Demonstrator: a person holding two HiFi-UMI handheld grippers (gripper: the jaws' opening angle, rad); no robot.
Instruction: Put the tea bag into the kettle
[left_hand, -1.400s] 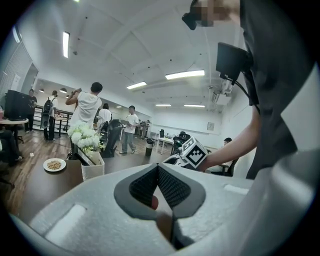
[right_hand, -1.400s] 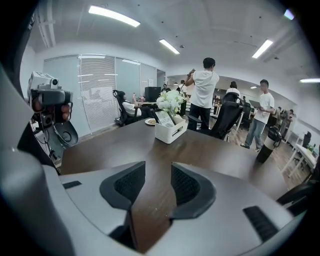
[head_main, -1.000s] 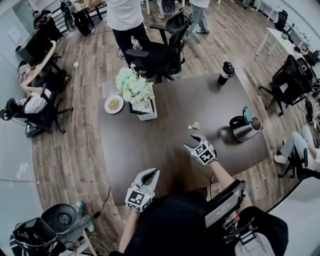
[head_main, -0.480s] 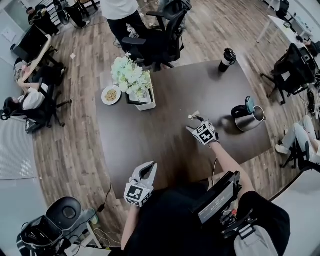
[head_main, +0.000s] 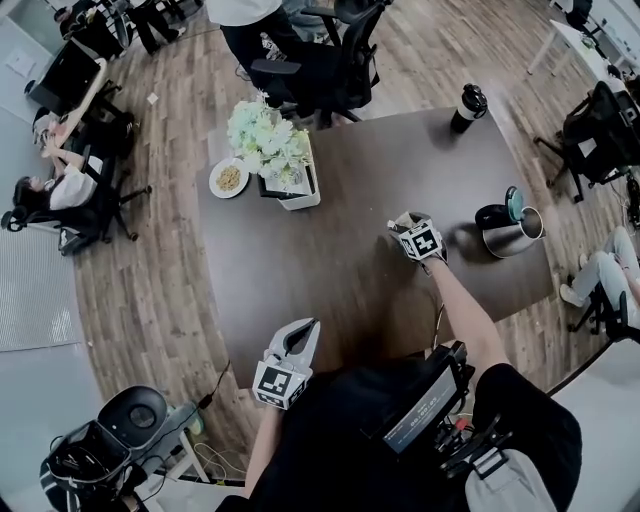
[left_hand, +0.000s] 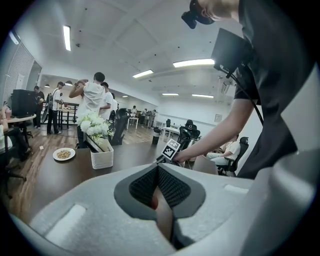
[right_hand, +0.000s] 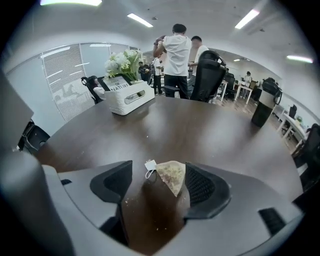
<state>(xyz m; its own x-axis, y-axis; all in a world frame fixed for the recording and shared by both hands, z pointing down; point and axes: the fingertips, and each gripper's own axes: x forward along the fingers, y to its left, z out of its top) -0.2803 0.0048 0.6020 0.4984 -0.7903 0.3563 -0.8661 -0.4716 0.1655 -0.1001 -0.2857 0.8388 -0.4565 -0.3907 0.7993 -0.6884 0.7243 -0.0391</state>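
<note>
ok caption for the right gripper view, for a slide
Right tool, jaws just opening, tea bag between them on the dark table.

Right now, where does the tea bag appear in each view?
Head view: hidden at the tips of the right gripper, left of the kettle.
Left gripper view: not visible.
Right gripper view: low centre, tea bag on the table between open jaws that have just been opening.
Shared landmark: white flower box.

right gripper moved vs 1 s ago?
Yes. The right gripper went forward across the table, away from its near edge, about level with the kettle. Its jaws have just been opening, and the tea bag lies between them.
</note>
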